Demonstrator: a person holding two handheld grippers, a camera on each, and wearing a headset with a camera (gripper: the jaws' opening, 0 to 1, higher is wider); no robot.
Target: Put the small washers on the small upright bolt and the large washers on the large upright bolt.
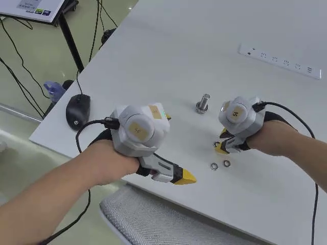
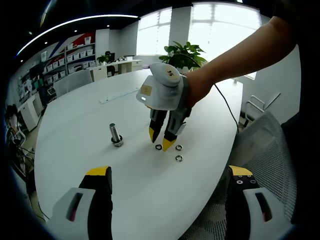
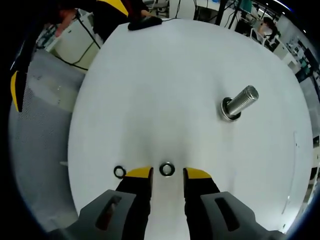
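Note:
One steel bolt (image 1: 203,103) stands upright on the white table (image 1: 168,51); it also shows in the left gripper view (image 2: 115,135) and the right gripper view (image 3: 239,102). Three small washers lie flat near the front edge. One washer (image 3: 167,169) sits on the table between the tips of my right gripper (image 3: 167,173), which is open by a narrow gap and points down (image 1: 222,142). A second washer (image 3: 119,172) lies just outside one fingertip. Two washers (image 1: 214,166) (image 1: 226,163) lie closer to me. My left gripper (image 1: 177,147) hovers wide open and holds nothing (image 2: 169,171).
A black mouse (image 1: 77,109) rests near the table's left edge, with a cable running off it. A white power strip (image 1: 280,60) lies at the far right. A grey mesh chair seat (image 1: 168,219) is under the front edge.

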